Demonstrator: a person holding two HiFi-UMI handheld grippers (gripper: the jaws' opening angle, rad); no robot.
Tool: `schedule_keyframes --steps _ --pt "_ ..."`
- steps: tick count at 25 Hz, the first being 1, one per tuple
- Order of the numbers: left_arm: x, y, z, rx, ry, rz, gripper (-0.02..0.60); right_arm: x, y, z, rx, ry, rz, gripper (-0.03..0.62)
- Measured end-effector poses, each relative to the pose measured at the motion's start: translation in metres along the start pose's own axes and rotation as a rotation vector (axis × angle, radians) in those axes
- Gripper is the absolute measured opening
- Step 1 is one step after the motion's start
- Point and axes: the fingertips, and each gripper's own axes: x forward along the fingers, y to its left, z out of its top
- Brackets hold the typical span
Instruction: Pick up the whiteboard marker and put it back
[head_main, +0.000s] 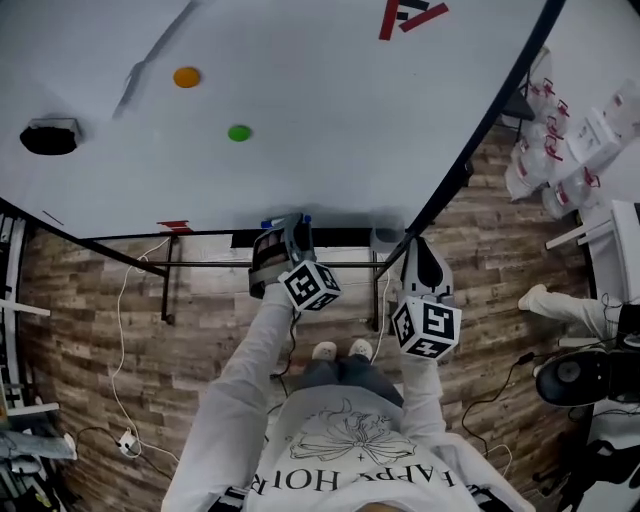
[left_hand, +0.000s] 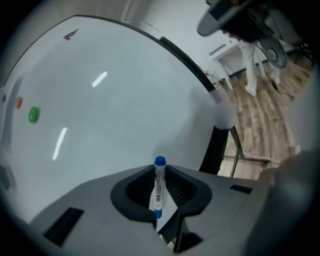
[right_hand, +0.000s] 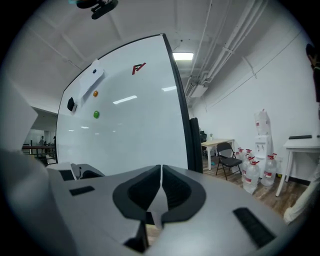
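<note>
Facing us: whiteboard (head_main: 330, 120) on a black frame. The red logo (head_main: 410, 15) at its far edge is a shape only, with no letters we can read.
Shirt print: we read "HAPPY" upside down on our white top (head_main: 350, 470); the rest is cut off.
Left arm: our white sleeve (head_main: 245, 390) reaches forward to the board's lower edge.
Right gripper (right_hand: 161, 172): held near level beside the frame's right post, jaws pressed together with nothing between them.
Left gripper (left_hand: 162, 174): tipped slightly down toward the board, jaws clamped on the whiteboard marker (left_hand: 158, 192).
Marker place: in the left jaws, just above the black tray (head_main: 330, 238) under the board. We cannot tell whether it touches the tray.
Marker axis: crosswise to the jaws. From the head view it runs along the board's lower edge, a blue end showing on each side of the jaws.
Marker heading: in the left gripper view it stands upright, blue cap on top.
Marker label: dark print on the white barrel, too small for us to read.
Magnets: green magnet (head_main: 239, 132) and orange magnet (head_main: 186, 77) on the board, well apart from the marker.
</note>
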Motion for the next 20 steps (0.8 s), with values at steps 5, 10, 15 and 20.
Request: schedule_keyframes --steps 5,10,15,20 --pt "0.022 -0.043 -0.006 0.194 0.009 -0.053 0.063 -0.005 -0.011 -0.008 -0.004 0.018 -0.038 0.011" --pt "0.034 -0.072 -0.01 0.269 0.029 -0.099 0.063 -0.007 -0.02 -0.013 -0.008 0.032 -0.068 0.011" --pt "0.045 -0.095 -0.018 0.292 0.07 -0.139 0.063 -0.007 -0.027 -0.021 -0.009 0.046 -0.092 0.01" --pt "0.053 -0.105 -0.022 0.311 0.102 -0.152 0.063 -0.01 -0.031 -0.022 -0.011 0.055 -0.101 0.011"
